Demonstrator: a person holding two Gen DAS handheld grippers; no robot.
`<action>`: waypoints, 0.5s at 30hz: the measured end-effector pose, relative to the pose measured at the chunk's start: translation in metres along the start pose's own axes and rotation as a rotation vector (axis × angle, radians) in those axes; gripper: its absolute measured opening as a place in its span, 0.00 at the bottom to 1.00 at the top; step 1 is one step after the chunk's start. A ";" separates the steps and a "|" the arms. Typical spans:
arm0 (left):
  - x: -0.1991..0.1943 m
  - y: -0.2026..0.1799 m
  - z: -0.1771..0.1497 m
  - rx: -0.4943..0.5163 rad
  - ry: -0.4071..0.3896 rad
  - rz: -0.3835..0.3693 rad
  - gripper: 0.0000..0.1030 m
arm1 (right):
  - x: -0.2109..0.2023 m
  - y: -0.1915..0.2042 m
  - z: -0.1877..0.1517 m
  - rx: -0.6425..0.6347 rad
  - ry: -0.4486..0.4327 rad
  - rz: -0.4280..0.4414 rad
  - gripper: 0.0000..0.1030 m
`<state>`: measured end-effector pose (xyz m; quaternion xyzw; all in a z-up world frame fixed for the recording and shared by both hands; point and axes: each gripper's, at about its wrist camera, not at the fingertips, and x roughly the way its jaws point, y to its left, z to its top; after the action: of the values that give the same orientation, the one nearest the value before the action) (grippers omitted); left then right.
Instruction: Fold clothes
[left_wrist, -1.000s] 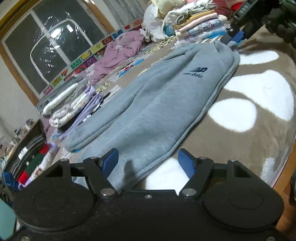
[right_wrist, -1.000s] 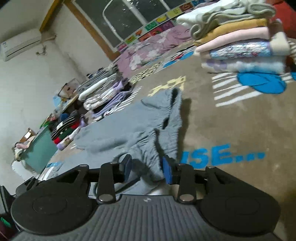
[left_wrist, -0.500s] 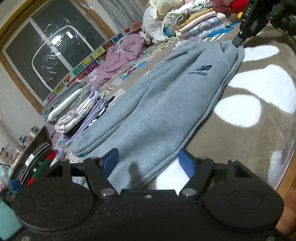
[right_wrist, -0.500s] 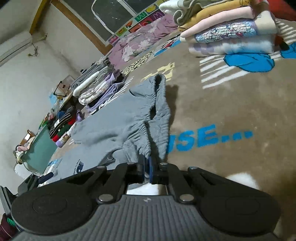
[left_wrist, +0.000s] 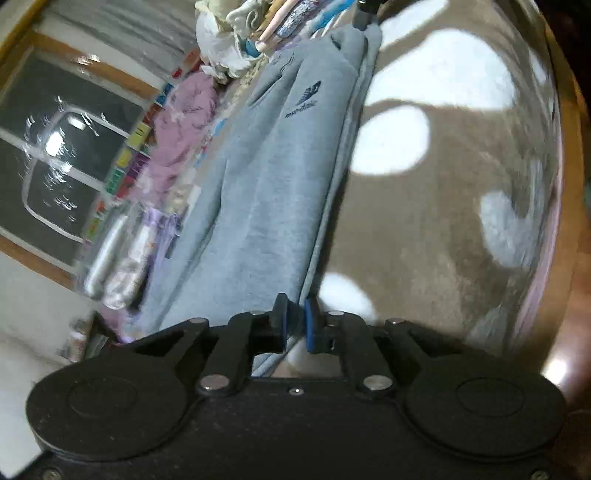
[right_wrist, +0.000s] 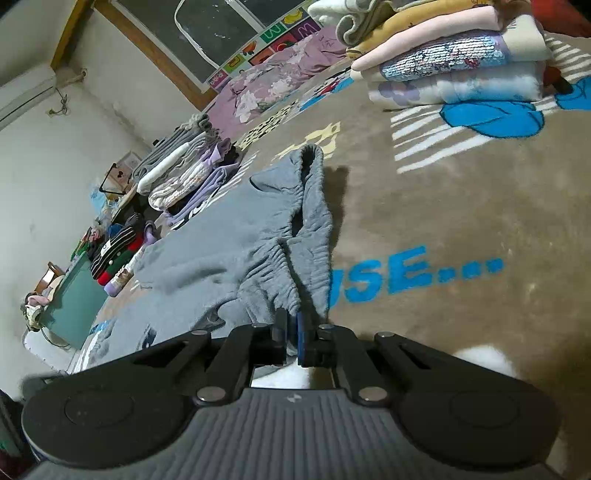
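Note:
Grey sweatpants (left_wrist: 266, 192) with a dark logo lie stretched along the brown patterned carpet (left_wrist: 424, 236). My left gripper (left_wrist: 295, 325) is shut on the hem end of the near leg edge. In the right wrist view the elastic waistband of the sweatpants (right_wrist: 306, 236) is bunched and raised. My right gripper (right_wrist: 291, 336) is shut on that waistband. The right gripper's tip also shows at the far end of the pants in the left wrist view (left_wrist: 364, 16).
A stack of folded clothes (right_wrist: 450, 55) stands on the carpet at the far right. More folded piles (right_wrist: 184, 173) and a purple quilt (right_wrist: 273, 85) lie along the window wall. A teal box (right_wrist: 70, 302) sits at the left.
My left gripper has shut on the leg end and the view has tilted. My right gripper, which shut on the waistband half a second ago, holds it raised.

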<state>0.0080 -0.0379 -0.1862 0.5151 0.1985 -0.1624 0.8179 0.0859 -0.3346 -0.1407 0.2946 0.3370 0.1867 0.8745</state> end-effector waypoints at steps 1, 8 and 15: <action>-0.001 0.002 0.001 -0.007 0.007 -0.003 0.09 | 0.000 0.000 0.000 0.000 0.000 -0.001 0.06; -0.021 0.069 -0.025 -0.464 0.004 -0.078 0.51 | -0.014 0.011 -0.001 -0.058 -0.052 -0.062 0.09; -0.003 0.121 -0.093 -1.114 0.126 0.002 0.51 | -0.026 0.081 -0.016 -0.433 -0.246 -0.116 0.10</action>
<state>0.0480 0.0972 -0.1269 0.0142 0.3022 -0.0011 0.9531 0.0461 -0.2810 -0.0860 0.1009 0.1966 0.1670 0.9609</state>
